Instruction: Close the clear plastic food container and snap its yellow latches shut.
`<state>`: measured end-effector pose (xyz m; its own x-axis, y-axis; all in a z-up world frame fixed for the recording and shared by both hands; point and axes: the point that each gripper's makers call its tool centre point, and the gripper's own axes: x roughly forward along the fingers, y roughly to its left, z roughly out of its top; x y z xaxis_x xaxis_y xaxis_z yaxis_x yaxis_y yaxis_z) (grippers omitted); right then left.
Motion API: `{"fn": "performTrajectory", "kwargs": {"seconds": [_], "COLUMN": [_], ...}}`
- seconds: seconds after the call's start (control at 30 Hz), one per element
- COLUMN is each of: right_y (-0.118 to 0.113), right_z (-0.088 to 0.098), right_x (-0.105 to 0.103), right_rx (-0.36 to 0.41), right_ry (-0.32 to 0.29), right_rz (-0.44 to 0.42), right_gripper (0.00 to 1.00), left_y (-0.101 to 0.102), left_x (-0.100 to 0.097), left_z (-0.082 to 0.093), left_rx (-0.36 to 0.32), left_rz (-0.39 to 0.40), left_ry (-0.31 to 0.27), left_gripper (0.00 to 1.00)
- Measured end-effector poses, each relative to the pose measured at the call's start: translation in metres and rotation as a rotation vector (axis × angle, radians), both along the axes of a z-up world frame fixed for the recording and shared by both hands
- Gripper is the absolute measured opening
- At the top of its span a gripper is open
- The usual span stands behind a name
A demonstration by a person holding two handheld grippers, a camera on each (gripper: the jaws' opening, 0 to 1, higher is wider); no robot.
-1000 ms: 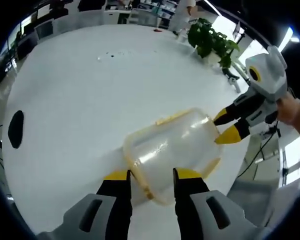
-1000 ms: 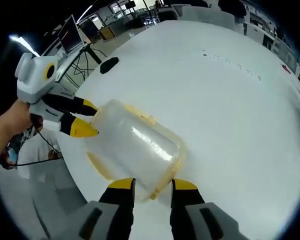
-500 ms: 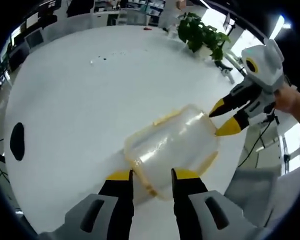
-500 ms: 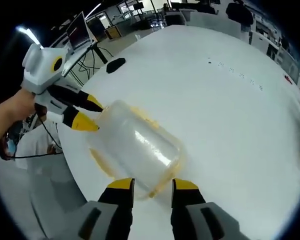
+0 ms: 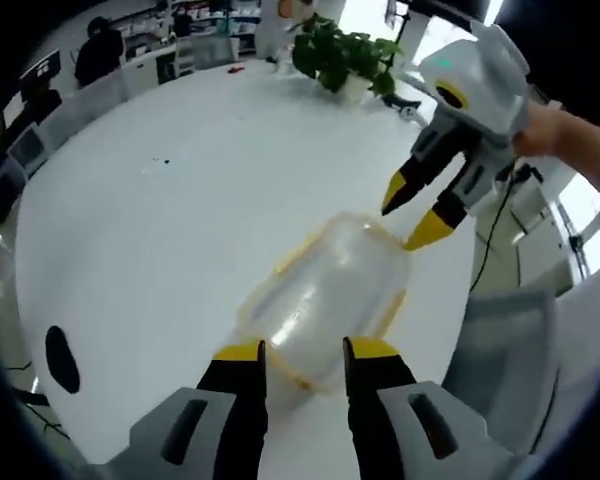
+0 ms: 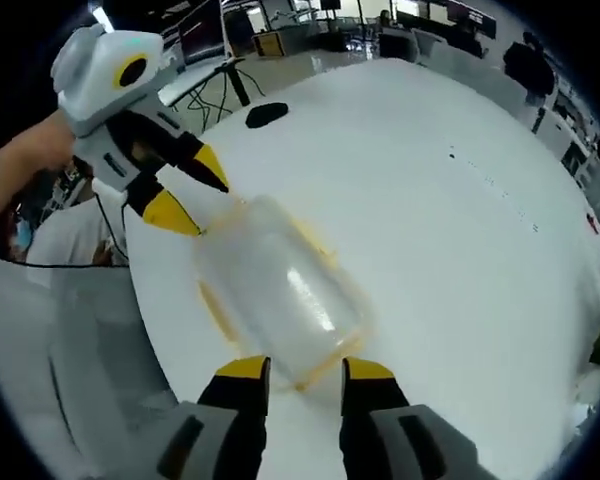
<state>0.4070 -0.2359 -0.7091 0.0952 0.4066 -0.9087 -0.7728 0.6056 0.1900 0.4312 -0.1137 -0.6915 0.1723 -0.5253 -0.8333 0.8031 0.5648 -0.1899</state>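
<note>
The container lies on the white worktop, lid on. Compared with a second ago, both claws are raised off its ends: the left claw and right claw are parted and empty, so the yellow latches are judged still unsnapped.

The left gripper has a grey moulded plastic body and two black jaws capped in yellow — the right gripper is built the same. Seen from across, each carries a pale grey-white boxy housing with a yellow ring around a dark centre, and black, tapering jaws with yellow tips. A bare hand grips the right one.
</note>
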Motion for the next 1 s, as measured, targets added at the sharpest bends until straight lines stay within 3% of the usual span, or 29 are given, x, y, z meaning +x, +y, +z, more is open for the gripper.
{"fn": "performTrajectory", "kwargs": {"seconds": [0.1,0.17,0.33,0.63,0.77,1.0], "right_y": [0.003,0.009,0.017,0.029,0.033,0.044], "right_z": [0.001,0.002,0.003,0.002,0.002,-0.001], "right_x": [0.0,-0.002,-0.004,-0.002,0.004,0.007], "right_rx": [0.0,0.007,0.016,0.028,0.023,0.031], "right_ry": [-0.011,-0.03,-0.046,-0.059,-0.083,-0.096], "right_rz": [0.025,0.091,0.147,0.228,0.24,0.284], "right_gripper": [0.25,0.27,0.24,0.21,0.19,0.17], "left_y": [0.0,0.0,-0.017,-0.03,-0.036,-0.046], "left_x": [-0.001,-0.001,-0.007,-0.011,-0.012,-0.011], "left_z": [0.0,0.0,0.007,0.002,0.0,-0.004], "left_rx": [0.021,0.029,-0.025,0.001,0.014,-0.002], "left_rz": [-0.06,-0.082,-0.209,-0.306,-0.368,-0.386], "left_ry": [-0.033,-0.047,-0.081,-0.11,-0.151,-0.139], "left_gripper": [0.28,0.28,0.25,0.26,0.26,0.26]}}
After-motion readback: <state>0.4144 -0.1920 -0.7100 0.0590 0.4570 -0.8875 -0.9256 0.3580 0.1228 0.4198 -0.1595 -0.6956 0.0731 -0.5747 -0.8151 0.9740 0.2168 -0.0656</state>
